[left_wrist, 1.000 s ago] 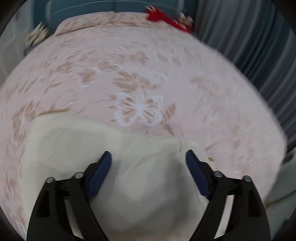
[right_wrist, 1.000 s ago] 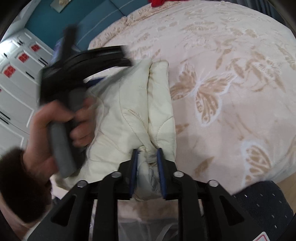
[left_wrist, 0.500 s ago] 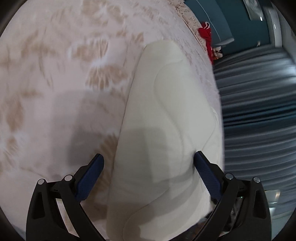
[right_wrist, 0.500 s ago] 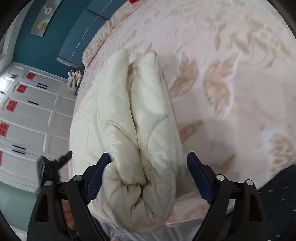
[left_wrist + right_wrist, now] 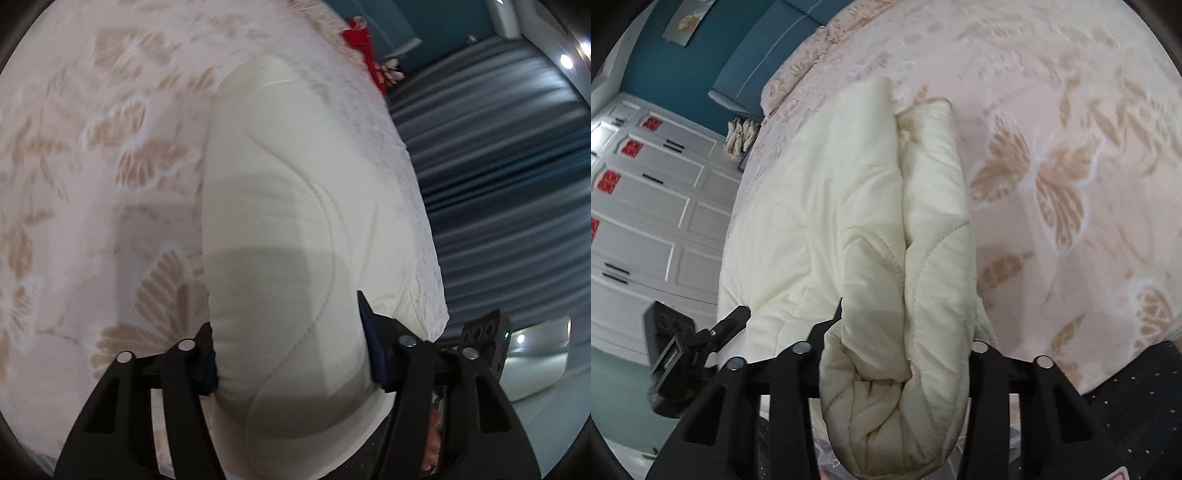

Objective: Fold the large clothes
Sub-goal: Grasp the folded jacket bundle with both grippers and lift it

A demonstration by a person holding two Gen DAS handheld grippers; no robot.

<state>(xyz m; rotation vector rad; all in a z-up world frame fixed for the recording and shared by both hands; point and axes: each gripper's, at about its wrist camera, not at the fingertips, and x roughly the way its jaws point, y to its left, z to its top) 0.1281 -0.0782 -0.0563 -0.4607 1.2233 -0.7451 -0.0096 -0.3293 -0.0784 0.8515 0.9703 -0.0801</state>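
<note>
The left claw (image 5: 288,347) stands wide, its blue-padded fingers (image 5: 376,354) pressed against both sides of a thick fold of the cream quilted padded garment (image 5: 295,206), so it is clasping the bulky bundle rather than pinching it thin. The right claw (image 5: 899,354) is likewise spread wide, and its fingers hug the rolled end of the same cream quilted padded garment (image 5: 871,229), which bulges out between them. The garment lies folded lengthwise on the bed with the pink butterfly-patterned bedspread (image 5: 1071,155), near its edge. Red square labels (image 5: 631,147) on the white wardrobe doors (image 5: 657,229) are too blurred to read. A red cloth item (image 5: 364,48) lies at the bed's far end.
</note>
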